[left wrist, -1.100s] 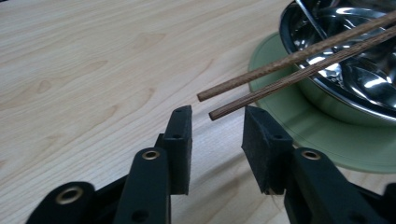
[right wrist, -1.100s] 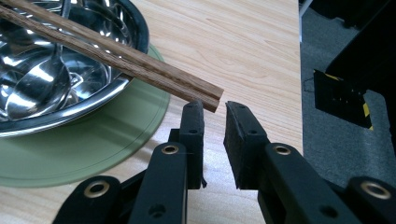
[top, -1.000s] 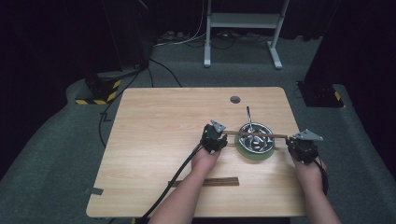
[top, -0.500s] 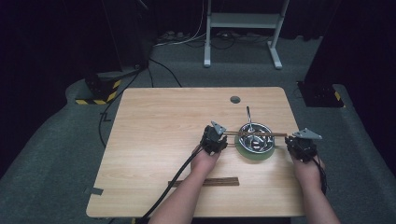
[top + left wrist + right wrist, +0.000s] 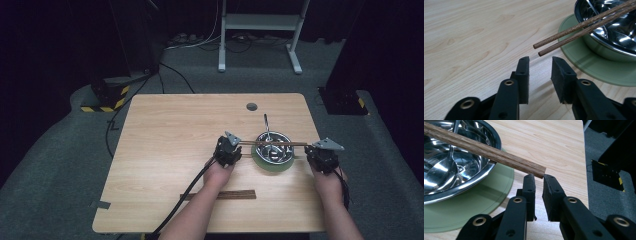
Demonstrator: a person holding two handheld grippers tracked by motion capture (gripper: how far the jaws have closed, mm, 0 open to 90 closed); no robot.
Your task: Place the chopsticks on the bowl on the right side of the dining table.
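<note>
A pair of brown wooden chopsticks (image 5: pixel 272 144) lies level across the rim of the shiny steel bowl (image 5: pixel 273 148), which sits on a round green mat (image 5: pixel 260 162) on the pale wooden table (image 5: pixel 175 140), with a metal spoon (image 5: pixel 267 131) leaning inside it. The left gripper (image 5: pixel 539 65) sits just short of the sticks' narrow tips; its fingers (image 5: pixel 523 72) have just been closing, yet they stand parted with nothing between them, the tips hanging free just beyond. Over on the other side, the right gripper (image 5: pixel 538 179) meets the thick end: its fingers (image 5: pixel 529 185) are drawn close, and the butt of the sticks sits right at their tips, though I cannot tell whether it is truly pinched or only touched.

The risk, as I judge it: the sticks merely balance on a round rim. A nudge from either end could roll or slide them off, or split the pair. Close the left fingers off-centre and one stick gets caught while the other drops into the bowl beside the spoon. A dark wooden strip (image 5: pixel 235 195) lies near the table's front edge.
</note>
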